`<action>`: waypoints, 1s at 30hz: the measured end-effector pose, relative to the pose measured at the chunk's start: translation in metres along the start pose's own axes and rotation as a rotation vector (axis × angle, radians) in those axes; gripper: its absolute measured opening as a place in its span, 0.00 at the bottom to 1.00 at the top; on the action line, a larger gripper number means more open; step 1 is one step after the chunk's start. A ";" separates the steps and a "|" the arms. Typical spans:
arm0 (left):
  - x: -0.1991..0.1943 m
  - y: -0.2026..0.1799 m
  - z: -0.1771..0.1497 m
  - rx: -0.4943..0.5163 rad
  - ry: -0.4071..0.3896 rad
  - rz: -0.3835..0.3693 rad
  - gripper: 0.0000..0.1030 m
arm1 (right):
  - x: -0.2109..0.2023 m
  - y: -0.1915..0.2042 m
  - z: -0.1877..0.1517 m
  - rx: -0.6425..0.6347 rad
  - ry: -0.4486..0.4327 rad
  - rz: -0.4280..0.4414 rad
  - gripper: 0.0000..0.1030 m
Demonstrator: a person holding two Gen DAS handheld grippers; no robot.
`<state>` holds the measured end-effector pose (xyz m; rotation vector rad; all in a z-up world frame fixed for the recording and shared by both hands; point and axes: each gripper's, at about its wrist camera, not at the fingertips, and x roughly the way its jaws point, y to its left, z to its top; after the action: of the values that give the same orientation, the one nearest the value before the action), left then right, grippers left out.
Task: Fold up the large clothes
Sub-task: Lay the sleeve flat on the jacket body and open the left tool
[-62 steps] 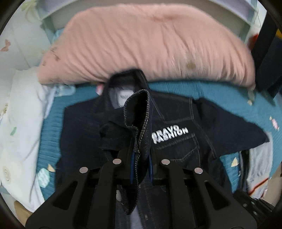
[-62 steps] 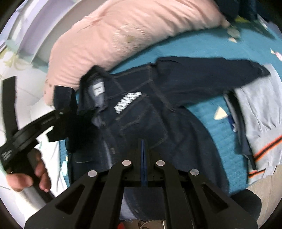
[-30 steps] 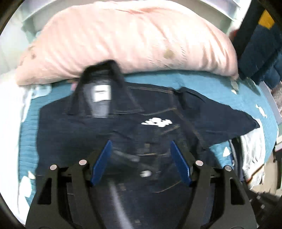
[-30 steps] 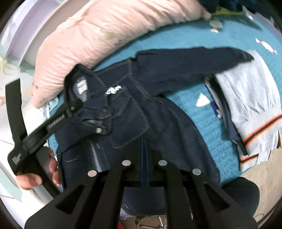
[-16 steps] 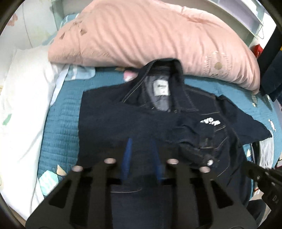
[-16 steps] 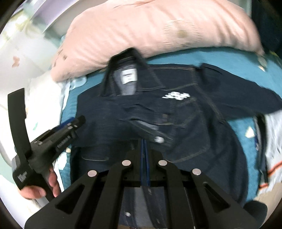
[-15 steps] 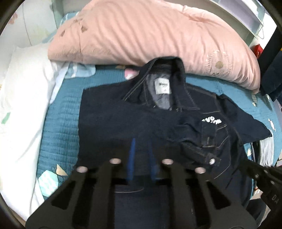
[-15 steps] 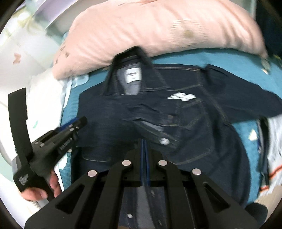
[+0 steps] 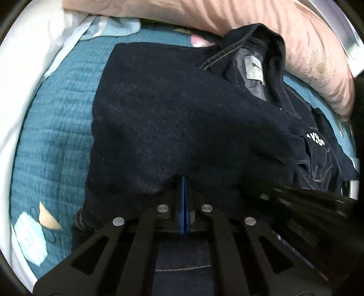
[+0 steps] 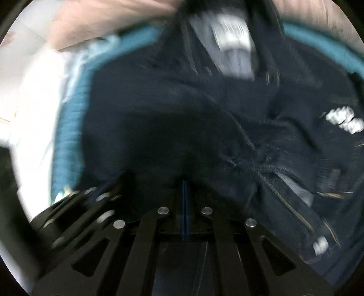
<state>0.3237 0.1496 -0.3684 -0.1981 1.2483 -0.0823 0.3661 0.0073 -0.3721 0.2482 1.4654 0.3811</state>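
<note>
On the teal quilted bed cover (image 9: 56, 127) we see the dark denim jacket (image 9: 173, 118) lying spread out, its collar (image 9: 261, 43) against the pink pillow (image 9: 273, 20) and one side folded across the front. Our left gripper (image 9: 183, 182) hangs over the jacket's lower part, jaws pressed together with nothing between them. Our right gripper (image 10: 184, 184), in a blurred view, points at the same cloth, jaws likewise together and empty.

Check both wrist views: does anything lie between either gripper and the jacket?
Nothing visible does. The left gripper and right gripper, both shut and empty, point straight at the jacket, with only dark denim ahead of their tips.
</note>
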 end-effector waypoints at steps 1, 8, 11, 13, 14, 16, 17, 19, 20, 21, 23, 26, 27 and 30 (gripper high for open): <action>-0.001 0.000 0.000 0.003 0.001 -0.003 0.02 | -0.004 -0.002 0.001 0.008 0.007 0.018 0.00; -0.016 0.022 -0.006 -0.004 -0.004 0.124 0.02 | -0.041 -0.044 -0.010 0.033 -0.008 -0.010 0.00; -0.005 0.036 -0.012 -0.034 -0.008 0.072 0.02 | -0.053 -0.051 -0.020 0.046 -0.052 -0.122 0.00; -0.005 0.035 -0.012 -0.026 -0.005 0.079 0.02 | -0.047 -0.059 -0.023 0.068 -0.045 -0.113 0.00; -0.005 0.033 -0.011 -0.018 -0.002 0.086 0.02 | -0.036 -0.066 -0.023 0.083 -0.035 -0.111 0.00; -0.004 0.033 -0.011 -0.012 0.004 0.082 0.02 | -0.037 -0.075 -0.023 0.126 -0.031 -0.075 0.00; -0.004 0.033 -0.010 -0.011 0.007 0.077 0.02 | -0.050 -0.076 -0.025 0.158 -0.037 -0.070 0.00; -0.004 0.031 -0.009 -0.009 0.010 0.073 0.02 | -0.065 -0.073 -0.025 0.115 -0.068 -0.077 0.00; -0.003 0.031 -0.009 -0.014 0.010 0.071 0.02 | -0.059 -0.077 -0.026 0.112 -0.043 -0.071 0.00; -0.001 0.032 -0.009 -0.026 0.007 0.070 0.02 | -0.044 -0.083 -0.026 0.120 -0.013 -0.079 0.00; 0.002 0.034 -0.008 -0.046 0.007 0.065 0.02 | -0.024 -0.091 -0.022 0.108 -0.014 -0.063 0.00; 0.002 0.035 -0.008 -0.045 0.012 0.059 0.02 | -0.040 -0.095 -0.022 0.181 -0.005 -0.022 0.00; 0.001 0.037 -0.007 -0.050 0.017 0.058 0.02 | -0.046 -0.092 -0.024 0.176 -0.009 -0.034 0.00; -0.009 0.032 -0.001 -0.056 0.022 0.101 0.03 | -0.073 -0.073 -0.033 0.110 -0.078 -0.043 0.03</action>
<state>0.3180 0.1822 -0.3661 -0.1826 1.2818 0.0375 0.3366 -0.0905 -0.3367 0.3162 1.4144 0.2540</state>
